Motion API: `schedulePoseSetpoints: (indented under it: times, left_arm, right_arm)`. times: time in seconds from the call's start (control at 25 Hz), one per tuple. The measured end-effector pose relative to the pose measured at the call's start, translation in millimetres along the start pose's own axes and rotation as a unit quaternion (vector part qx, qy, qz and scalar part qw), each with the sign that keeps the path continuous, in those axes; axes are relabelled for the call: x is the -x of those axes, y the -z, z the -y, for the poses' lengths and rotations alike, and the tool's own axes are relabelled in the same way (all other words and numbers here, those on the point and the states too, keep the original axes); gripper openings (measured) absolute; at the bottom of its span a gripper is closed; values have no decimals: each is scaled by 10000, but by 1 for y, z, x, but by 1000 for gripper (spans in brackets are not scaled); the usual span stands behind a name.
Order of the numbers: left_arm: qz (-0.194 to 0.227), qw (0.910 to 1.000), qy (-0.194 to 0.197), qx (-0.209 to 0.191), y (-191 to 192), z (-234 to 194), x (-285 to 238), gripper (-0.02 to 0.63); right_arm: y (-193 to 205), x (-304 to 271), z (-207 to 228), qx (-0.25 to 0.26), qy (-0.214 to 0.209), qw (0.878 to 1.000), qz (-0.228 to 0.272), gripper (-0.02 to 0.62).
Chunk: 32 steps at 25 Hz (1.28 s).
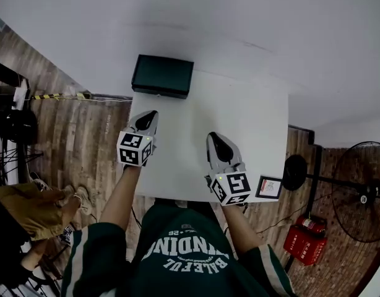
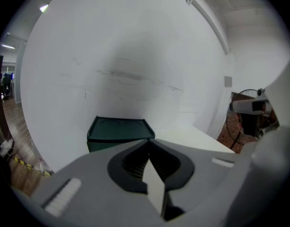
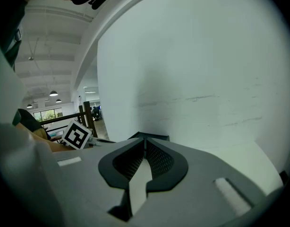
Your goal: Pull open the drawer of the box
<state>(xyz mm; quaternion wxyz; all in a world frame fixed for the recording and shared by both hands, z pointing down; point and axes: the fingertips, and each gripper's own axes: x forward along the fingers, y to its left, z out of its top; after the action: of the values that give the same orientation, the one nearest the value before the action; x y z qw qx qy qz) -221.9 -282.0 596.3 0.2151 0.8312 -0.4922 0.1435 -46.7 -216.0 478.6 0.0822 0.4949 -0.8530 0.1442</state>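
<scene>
While the dark green box point(image 1: 162, 75) stands at the far edge of the white table point(image 1: 252, 122), close against the wall and with no drawer standing out from it, neither tool touches it, so the task looks to be at its very start: the approach. The left gripper point(image 1: 147, 117) hovers over the table's left side, near the box but clearly apart from it, and points toward it. The right gripper point(image 1: 216, 138) hangs farther back toward the person, over the middle of the table. Each gripper's own view shows its two jaws pressed together at the tips with nothing between them, so both are closed and empty. The next move, as I judge it, calls for one gripper to spread its jaws, travel to the box's front face and find the drawer's pull. No handle can be made out from these views, so its place must be found on the way in.
</scene>
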Motion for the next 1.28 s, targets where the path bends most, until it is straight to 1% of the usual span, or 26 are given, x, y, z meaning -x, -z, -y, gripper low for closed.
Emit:
schedulePoseSetpoints:
  times: [0.08,0.16,0.28,0.36,0.48,0.6,0.72,0.84,0.92,1.08,1.28]
  left_arm:
    - [-145,9996,170,190,9,-7,-17,52]
    - [-305,9987,247,315,20,-15,-34,84]
    - [-633,9973,119,345,37,-29,-58,132]
    - [-797,9955,-14,517,48,-40,-73,153]
    - [-934,9921,-253,805,59,-59,-95,153]
    - [-1071,9895,-314,915,67,-68,-112,153]
    - [-1121,9883,-290,990,68,-72,-123,152]
    - [-1175,9846,-404,1226,69,-78,-129,152]
    - [-1182,9832,-434,1318,70,-78,-131,125]
    - [-1116,9830,-423,1398,70,-76,-125,121]
    - [-1120,9829,-389,1412,82,-68,-112,121]
  right_arm:
    - [2,-5,4,-34,47,10000,-40,3]
    - [5,-9,7,-83,88,9999,-105,3]
    - [12,-12,11,-139,154,9996,-204,3]
    - [17,-12,13,-179,199,9993,-268,3]
    - [24,-10,17,-227,269,9987,-357,3]
    - [32,-3,25,-264,421,9978,-448,3]
    - [36,5,35,-310,599,9965,-494,3]
    - [38,11,43,-341,740,9953,-517,3]
    - [39,14,47,-345,796,9948,-538,3]
    - [40,16,45,-383,801,9945,-550,3]
    - [42,17,38,-360,752,9948,-588,3]
